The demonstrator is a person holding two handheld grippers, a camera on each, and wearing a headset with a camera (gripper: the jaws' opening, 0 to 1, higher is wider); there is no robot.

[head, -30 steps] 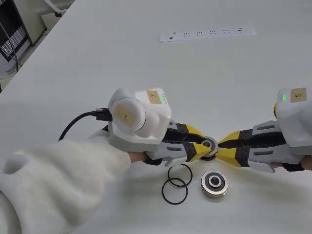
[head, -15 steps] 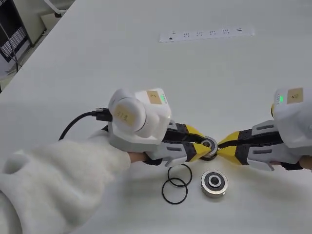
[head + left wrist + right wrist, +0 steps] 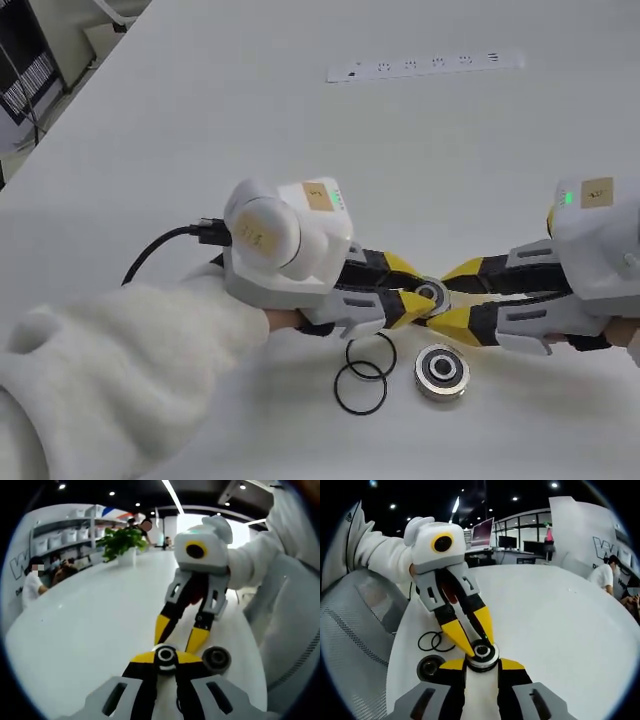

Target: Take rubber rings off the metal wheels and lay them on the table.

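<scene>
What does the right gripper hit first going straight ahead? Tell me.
The wheel, which sits between the right gripper's jaws. The left gripper, clamped on that wheel, lies directly behind it. Depth is hard to judge.

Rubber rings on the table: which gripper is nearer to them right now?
Left. The left gripper has the rubber rings lying right beside its jaws, on the person's side; the right gripper reaches in past the loose wheel, farther off.
</scene>
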